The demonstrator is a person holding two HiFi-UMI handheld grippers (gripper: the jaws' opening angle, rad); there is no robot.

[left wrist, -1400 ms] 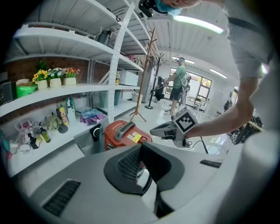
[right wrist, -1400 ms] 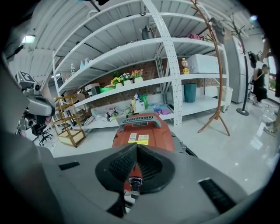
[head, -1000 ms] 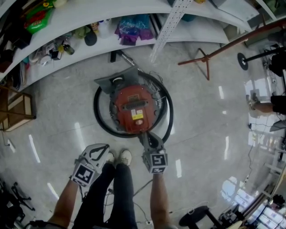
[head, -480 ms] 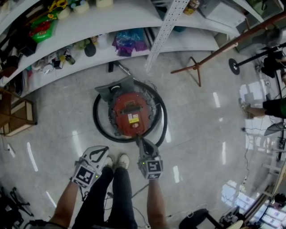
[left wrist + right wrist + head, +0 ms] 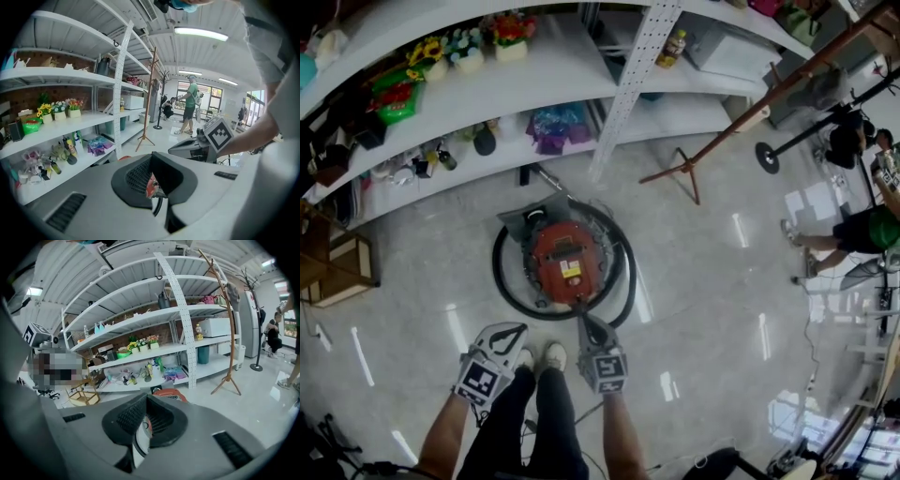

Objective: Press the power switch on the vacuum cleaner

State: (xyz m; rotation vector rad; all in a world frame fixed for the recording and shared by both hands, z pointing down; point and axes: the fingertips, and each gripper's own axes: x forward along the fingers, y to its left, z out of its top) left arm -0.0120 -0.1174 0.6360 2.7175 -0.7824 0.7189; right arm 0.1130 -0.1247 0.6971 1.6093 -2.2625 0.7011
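The red round vacuum cleaner (image 5: 565, 262) sits on the pale floor, ringed by its black hose (image 5: 499, 272). I cannot make out its power switch at this size. My right gripper (image 5: 586, 323) is shut and empty, its tip just short of the vacuum's near edge. My left gripper (image 5: 511, 330) is also shut and empty, further left by my shoes (image 5: 553, 354). In the right gripper view the vacuum's red top (image 5: 165, 392) shows beyond the jaws (image 5: 143, 427). In the left gripper view a sliver of red shows through the closed jaws (image 5: 157, 187), and the right gripper (image 5: 206, 140) is at the right.
White shelves (image 5: 441, 75) full of small goods run behind the vacuum. A wooden coat stand (image 5: 684, 173) stands to its right and a wooden crate (image 5: 337, 267) at far left. A person (image 5: 853, 230) stands at the right edge. A black stool (image 5: 722, 464) is behind me.
The head view has pulled up and back, so the vacuum looks smaller. My right gripper has drawn back from the vacuum's near edge. The left gripper has stayed by my feet.
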